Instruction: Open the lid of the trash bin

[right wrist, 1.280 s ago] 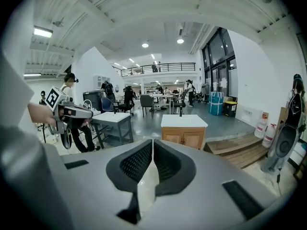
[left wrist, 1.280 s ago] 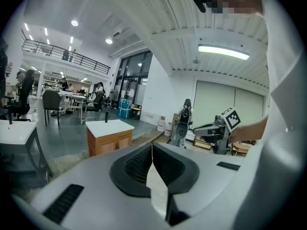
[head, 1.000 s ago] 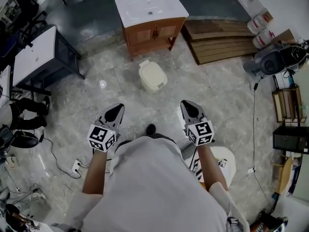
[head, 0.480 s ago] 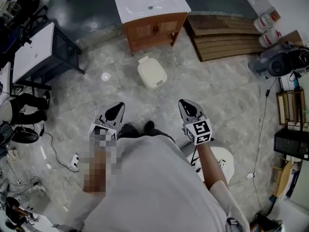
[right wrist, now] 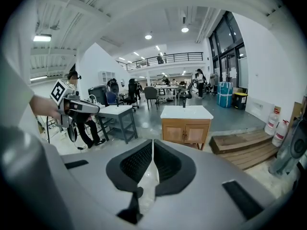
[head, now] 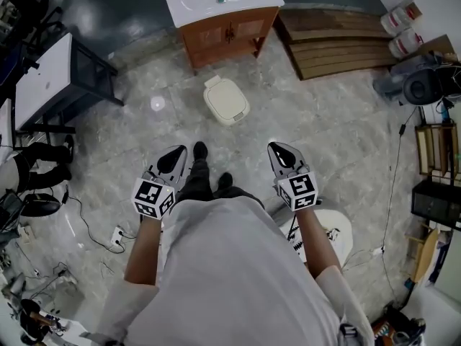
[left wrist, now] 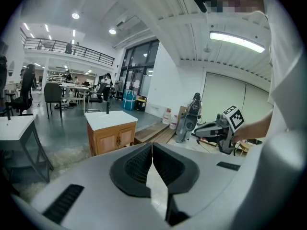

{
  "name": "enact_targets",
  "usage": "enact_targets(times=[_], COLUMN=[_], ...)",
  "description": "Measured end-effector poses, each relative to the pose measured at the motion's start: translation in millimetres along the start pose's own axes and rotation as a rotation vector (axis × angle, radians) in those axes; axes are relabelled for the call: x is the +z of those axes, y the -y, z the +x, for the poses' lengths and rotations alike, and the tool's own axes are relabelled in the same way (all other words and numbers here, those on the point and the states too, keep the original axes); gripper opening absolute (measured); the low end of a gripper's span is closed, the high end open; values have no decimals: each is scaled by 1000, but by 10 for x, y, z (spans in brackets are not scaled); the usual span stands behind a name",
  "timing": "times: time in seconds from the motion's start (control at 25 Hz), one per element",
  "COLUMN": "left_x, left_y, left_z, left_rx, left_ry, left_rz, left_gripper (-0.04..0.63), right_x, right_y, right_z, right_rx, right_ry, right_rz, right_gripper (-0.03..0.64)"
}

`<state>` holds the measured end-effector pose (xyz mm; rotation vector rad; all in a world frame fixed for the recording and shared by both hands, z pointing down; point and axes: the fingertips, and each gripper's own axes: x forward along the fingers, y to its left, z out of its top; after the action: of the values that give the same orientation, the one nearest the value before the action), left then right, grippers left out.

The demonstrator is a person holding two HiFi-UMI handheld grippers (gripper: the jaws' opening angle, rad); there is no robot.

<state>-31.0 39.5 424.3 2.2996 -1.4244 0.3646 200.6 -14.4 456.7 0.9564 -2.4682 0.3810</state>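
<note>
A small cream trash bin [head: 226,101] with its lid down stands on the marble floor in front of the wooden cabinet, in the head view. My left gripper [head: 173,156] is held well short of it, to its lower left, jaws shut and empty. My right gripper [head: 282,152] is level with the left, to the bin's lower right, also shut on nothing. In both gripper views the bin is hidden behind the jaws; the left gripper [left wrist: 152,145] and right gripper [right wrist: 153,143] point toward the cabinet.
A wooden vanity cabinet with a white sink top [head: 220,6] stands behind the bin. Stacked wooden planks [head: 338,45] lie to its right. A dark table [head: 50,78] is at left. A white stool [head: 328,240] is behind my right arm. Cables run over the floor [head: 86,222].
I have stepped forward: the bin and cabinet sit nearer and lower in view, and a foot now shows ahead between the grippers. Both grippers stay shut.
</note>
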Motion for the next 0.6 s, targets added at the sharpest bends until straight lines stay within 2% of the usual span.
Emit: enact_targets(times=[0.6], left_x=[39], left_y=[-642], left_z=[669], left_rx=[-148], left_ry=[-99], left_rz=[36], left_gripper=[18], right_x=[121], right_y=[135], right_z=[597], right_rx=[-56], right_ry=[-122], right_rz=[25], right_gripper=[34])
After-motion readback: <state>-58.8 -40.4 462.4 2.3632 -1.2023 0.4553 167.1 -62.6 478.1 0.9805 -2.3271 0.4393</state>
